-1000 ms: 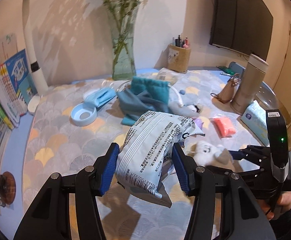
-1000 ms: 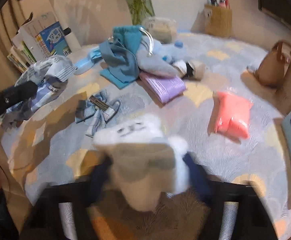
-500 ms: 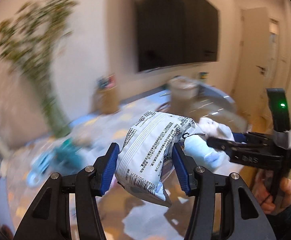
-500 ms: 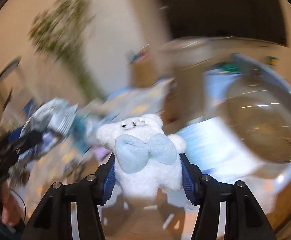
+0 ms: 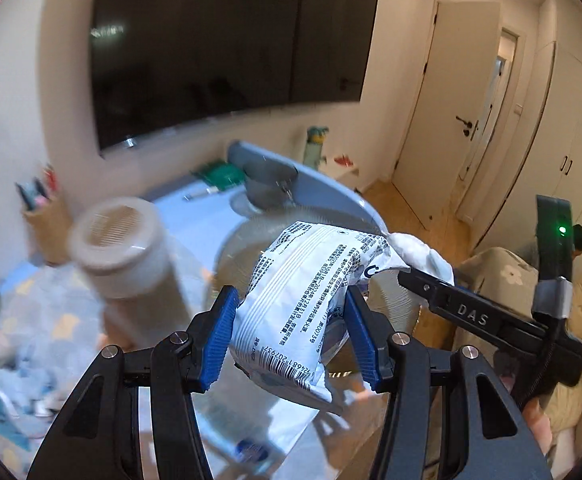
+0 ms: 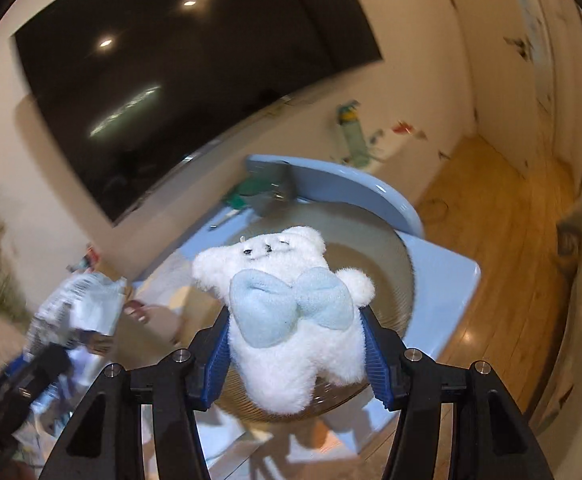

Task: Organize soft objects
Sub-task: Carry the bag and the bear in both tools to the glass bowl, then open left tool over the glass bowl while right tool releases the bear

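Two sets of ribbed blue fingers (image 5: 219,336) squeeze a crinkled printed packet (image 5: 303,304) and fluffy white plush (image 6: 291,320).

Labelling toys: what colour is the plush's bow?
Light blue bow on the white plush; clearest in the right wrist view.

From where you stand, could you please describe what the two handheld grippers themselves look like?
Both match: the left gripper and right gripper have black angular frames with triangular cut-outs and silver round bolts, and their fingers carry ribbed blue pads. Seen from the left wrist, the right gripper's side reads "DAS" in pale letters, with a black upright module showing a green light and a black cable.
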A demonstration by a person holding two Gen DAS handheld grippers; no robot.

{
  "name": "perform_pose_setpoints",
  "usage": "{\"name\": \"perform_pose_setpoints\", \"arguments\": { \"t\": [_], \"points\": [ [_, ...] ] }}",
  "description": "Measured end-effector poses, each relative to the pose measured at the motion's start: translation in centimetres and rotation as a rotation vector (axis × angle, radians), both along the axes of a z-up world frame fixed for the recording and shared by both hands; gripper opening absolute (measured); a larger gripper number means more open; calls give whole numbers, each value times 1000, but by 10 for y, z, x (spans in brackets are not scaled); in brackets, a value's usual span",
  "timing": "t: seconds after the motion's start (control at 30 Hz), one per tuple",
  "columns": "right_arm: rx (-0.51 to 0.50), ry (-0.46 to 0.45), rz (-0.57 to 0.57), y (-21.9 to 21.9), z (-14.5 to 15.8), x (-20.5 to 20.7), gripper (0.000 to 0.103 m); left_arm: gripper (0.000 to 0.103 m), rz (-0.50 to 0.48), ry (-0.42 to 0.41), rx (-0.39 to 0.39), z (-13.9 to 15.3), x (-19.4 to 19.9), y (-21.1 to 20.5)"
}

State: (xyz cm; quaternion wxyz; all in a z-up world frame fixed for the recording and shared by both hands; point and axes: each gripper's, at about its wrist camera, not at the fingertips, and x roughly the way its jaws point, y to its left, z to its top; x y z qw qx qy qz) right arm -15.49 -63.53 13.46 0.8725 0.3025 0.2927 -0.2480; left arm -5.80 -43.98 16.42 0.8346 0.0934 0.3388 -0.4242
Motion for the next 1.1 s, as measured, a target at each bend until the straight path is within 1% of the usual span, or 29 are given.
{"name": "perform_pose_setpoints", "arguments": {
  "t": [0.03,0.13,0.17,0.23,0.27,0.3,0.43,0.53,0.67,0.7,0.8,0.87,0.93,0.97,1.1],
  "points": [
    [15,6,-9,-4,-5,1,56,51,6,7,16,-9,4,-11],
    [58,6,-18,-19,-17,5,57,51,4,15,43,-22,6,-30],
    [59,5,-22,-21,-19,4,59,53,6,11,51,-24,6,-37],
    [64,8,-28,-27,-21,0,73,59,18,-4,73,-29,10,-48],
    [78,0,-18,-29,-22,0,80,69,32,-11,80,-29,11,-51],
    [87,-9,-10,-29,-22,1,80,74,33,-15,72,-28,11,-51],
    [57,-17,-20,-29,-14,-12,80,74,-30,0,30,-20,1,-40],
    [49,-30,-12,-23,-6,-23,80,74,-50,-18,5,-8,-10,-25],
    [24,-45,28,-3,6,-30,80,74,-57,-19,-58,16,-22,14],
    [18,-51,47,6,10,-30,80,74,-52,-25,-66,20,-24,22],
    [2,-76,105,31,21,-30,81,74,-26,-61,-94,39,-30,65],
    [-14,-89,149,52,29,-26,81,74,32,-99,-96,53,-34,104],
    [-35,-96,208,78,36,-19,81,74,101,-129,-81,63,-34,138],
    [-44,-102,238,91,39,-16,81,74,151,-144,-74,69,-34,161],
    [-98,-120,391,156,47,1,81,75,317,-186,-96,88,-35,248]
  ]
}}
